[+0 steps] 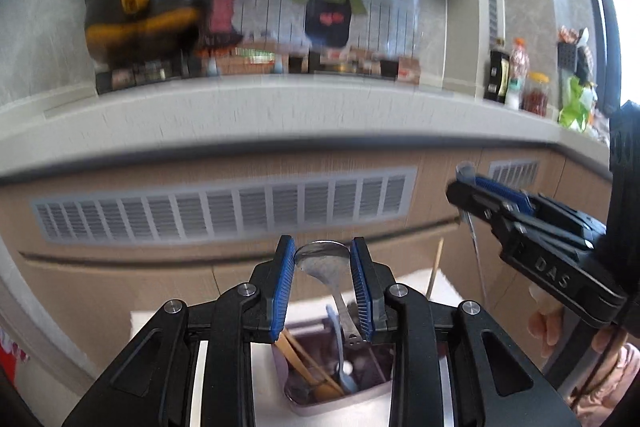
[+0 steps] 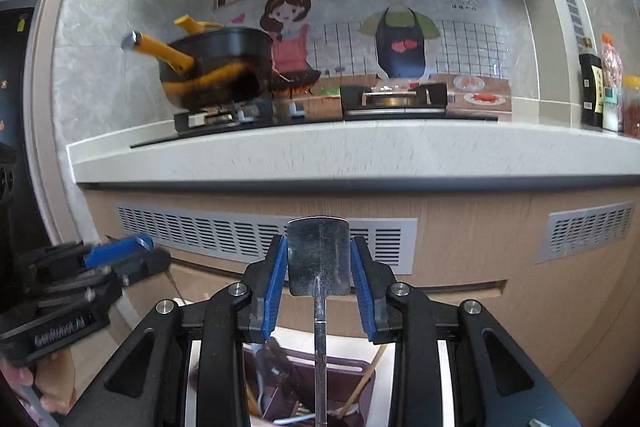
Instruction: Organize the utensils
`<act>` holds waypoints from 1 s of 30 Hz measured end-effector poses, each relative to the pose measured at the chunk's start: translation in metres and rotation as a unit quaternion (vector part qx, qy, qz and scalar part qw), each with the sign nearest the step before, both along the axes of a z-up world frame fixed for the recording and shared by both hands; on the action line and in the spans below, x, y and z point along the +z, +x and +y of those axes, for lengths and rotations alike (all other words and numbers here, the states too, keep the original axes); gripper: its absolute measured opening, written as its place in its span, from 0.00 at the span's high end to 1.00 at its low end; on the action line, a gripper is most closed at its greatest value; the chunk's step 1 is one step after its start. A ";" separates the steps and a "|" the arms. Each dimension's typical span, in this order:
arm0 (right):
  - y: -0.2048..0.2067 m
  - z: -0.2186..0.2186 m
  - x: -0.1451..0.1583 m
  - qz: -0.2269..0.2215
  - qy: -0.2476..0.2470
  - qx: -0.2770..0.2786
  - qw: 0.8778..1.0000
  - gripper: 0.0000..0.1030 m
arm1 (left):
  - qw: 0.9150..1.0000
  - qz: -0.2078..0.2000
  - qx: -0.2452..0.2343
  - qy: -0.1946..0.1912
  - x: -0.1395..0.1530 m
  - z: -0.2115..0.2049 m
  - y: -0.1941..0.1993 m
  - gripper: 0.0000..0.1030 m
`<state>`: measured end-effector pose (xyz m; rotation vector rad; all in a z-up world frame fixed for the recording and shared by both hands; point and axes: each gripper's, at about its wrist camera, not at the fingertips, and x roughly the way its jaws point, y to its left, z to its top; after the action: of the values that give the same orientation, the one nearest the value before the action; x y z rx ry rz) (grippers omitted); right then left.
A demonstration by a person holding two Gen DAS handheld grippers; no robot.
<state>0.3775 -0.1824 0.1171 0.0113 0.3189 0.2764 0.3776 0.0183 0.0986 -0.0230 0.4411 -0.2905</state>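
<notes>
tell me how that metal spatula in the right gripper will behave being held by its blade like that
The metal spatula looks rigid, so it probably won't flex. Its polished blade sits between the right gripper's ribbed blue pads, so it could slip. The long handle hangs down toward the utensil bin, so it may swing if moved fast.

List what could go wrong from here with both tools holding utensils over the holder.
1. The left tool pinches the metal spoon by its smooth bowl; it may slip out.
2. The right tool grips the steel spatula by its blade, so its handle may swing into the holder.
</notes>
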 end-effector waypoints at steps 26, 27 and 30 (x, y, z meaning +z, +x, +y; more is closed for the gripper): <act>-0.078 -0.015 -0.071 0.070 -0.026 -0.032 0.997 0.14 | 0.995 0.079 0.051 -0.022 -0.069 0.007 -0.056 0.26; -0.090 -0.017 -0.069 0.070 -0.028 -0.035 0.997 0.11 | 0.995 0.074 0.059 -0.018 -0.069 0.007 -0.070 0.24; -0.126 -0.020 -0.066 0.066 -0.037 -0.049 0.996 0.05 | 0.995 0.065 0.079 -0.007 -0.069 0.004 -0.107 0.11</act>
<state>0.2513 -0.2027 0.0514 -0.0276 0.4592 0.1674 0.2702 0.0219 0.0291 -0.0912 0.5625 -0.1374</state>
